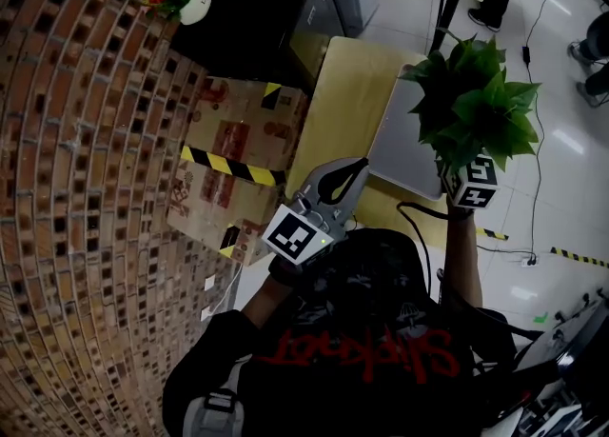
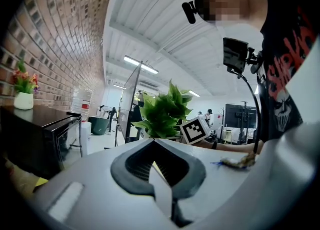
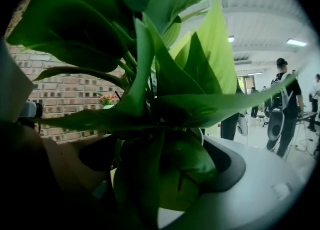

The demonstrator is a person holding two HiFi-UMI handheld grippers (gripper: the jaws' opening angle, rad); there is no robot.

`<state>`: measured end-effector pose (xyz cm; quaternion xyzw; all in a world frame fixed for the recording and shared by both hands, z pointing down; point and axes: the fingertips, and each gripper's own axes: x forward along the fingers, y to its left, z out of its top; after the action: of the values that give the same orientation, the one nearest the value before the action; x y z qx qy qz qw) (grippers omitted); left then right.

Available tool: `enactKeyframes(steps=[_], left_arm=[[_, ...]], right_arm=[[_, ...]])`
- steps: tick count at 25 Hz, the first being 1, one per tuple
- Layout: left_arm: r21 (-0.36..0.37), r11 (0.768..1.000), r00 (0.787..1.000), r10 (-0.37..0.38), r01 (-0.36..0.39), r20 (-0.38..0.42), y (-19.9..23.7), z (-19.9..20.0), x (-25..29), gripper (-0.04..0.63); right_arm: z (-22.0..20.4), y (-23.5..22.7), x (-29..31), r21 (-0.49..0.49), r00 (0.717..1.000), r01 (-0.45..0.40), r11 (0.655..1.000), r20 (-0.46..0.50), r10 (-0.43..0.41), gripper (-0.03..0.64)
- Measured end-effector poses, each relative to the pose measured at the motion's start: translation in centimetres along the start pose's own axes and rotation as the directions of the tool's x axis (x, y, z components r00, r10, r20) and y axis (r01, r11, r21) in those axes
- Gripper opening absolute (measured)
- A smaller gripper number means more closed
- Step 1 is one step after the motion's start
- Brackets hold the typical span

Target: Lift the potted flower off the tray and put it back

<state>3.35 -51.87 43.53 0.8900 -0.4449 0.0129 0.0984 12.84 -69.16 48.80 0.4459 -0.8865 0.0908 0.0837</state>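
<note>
The right gripper (image 3: 165, 174) has its fingers clamped on the potted flower (image 1: 476, 107), holding it clear above the tray (image 1: 400, 145) by the desk's (image 1: 343, 92) right edge, ready for setting back, while the left gripper (image 1: 354, 168), fingers closed, waits idle.

Likely office or lab: brick wall (image 1: 76, 188), ceiling strip lights (image 2: 140, 64), monitor on stand (image 2: 240, 116).

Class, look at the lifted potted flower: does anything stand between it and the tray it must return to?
Nothing visible does. The potted flower hangs in the right tongs above the grey tray, whose visible part is bare; the leaves hide one corner. The left tongs sit off to its side.
</note>
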Motion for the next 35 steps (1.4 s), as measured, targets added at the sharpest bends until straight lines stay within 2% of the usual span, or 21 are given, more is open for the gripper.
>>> enactKeyframes(steps=[8,12,14,17,21,27,35], left_arm=[[0.004,0.999,0.999,0.044,-0.044,-0.027,0.6,-0.3,0.0,0.002],[0.006,0.998,0.998,0.057,-0.057,-0.034,0.7,-0.5,0.1,0.002],[0.005,0.998,0.997,0.066,-0.066,-0.039,0.8,-0.6,0.2,0.002],[-0.001,0.997,0.996,0.083,-0.083,-0.042,1.1,-0.7,0.0,0.002],[-0.017,0.996,0.995,0.089,-0.090,-0.049,1.2,-1.0,0.0,0.002],[-0.036,0.997,0.997,0.069,-0.071,-0.044,1.3,-1.0,0.5,0.002],[-0.046,0.999,0.999,0.010,-0.012,-0.032,1.5,-0.7,0.9,0.002]], right_arm=[[-5.0,-1.8,1.6,0.015,1.000,0.025,1.000,-0.013,-0.025,0.517],[-9.8,-3.4,3.9,0.051,0.999,0.030,0.998,0.010,-0.031,0.514],[-13.2,-4.3,5.1,0.037,0.998,0.043,0.998,-0.045,-0.042,0.514],[-19.8,-5.3,7.0,0.034,0.983,0.050,0.998,-0.178,-0.044,0.514],[-23.3,-5.6,8.5,0.045,0.967,0.060,0.997,-0.251,-0.047,0.514],[-25.5,-5.4,9.2,0.052,0.951,0.067,0.996,-0.307,-0.048,0.518],[-24.7,-4.9,8.8,0.106,0.948,0.058,0.993,-0.318,-0.022,0.529]])
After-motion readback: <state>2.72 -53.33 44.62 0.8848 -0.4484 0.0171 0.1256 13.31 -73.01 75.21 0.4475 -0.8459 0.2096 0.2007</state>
